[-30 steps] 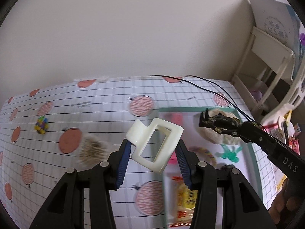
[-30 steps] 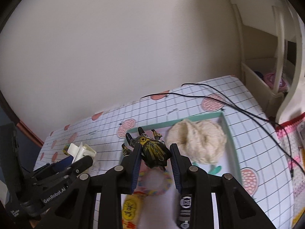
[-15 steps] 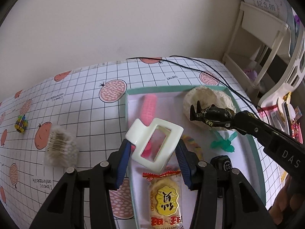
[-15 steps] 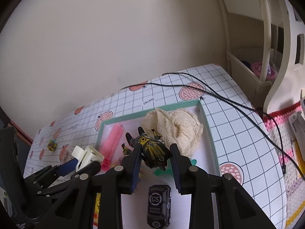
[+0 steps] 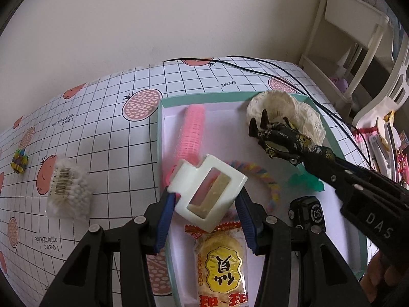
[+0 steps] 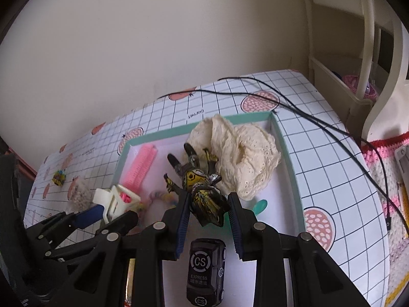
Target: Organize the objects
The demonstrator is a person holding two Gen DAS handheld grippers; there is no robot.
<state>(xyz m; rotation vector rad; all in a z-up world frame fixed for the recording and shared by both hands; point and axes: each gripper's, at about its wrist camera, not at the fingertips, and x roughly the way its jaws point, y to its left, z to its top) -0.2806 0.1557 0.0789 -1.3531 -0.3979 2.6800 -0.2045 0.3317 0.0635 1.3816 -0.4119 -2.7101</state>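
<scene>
My left gripper [image 5: 204,199] is shut on a white hair claw clip [image 5: 208,192], held above the left part of a green-rimmed white tray [image 5: 161,128]. My right gripper [image 6: 207,204] is shut on a black and yellow toy figure [image 6: 202,192], which hangs over the tray's middle; the figure [image 5: 278,138] also shows in the left wrist view. In the tray lie a pink hair roller [image 5: 190,133], a cream lace cloth [image 6: 240,158], a rainbow bracelet [image 5: 258,176], a green toy [image 5: 306,181], a black toy car [image 6: 205,268] and a yellow snack pack [image 5: 222,266].
On the checked tablecloth left of the tray lie a bag of cotton swabs [image 5: 67,189] and a small colourful toy [image 5: 18,160]. Black cables [image 6: 294,107] cross the table behind and right of the tray. A white shelf unit [image 5: 358,25] stands at the right.
Both grippers have moved forward and down over the tray with their objects still held. The tray and its contents now look larger and closer.
</scene>
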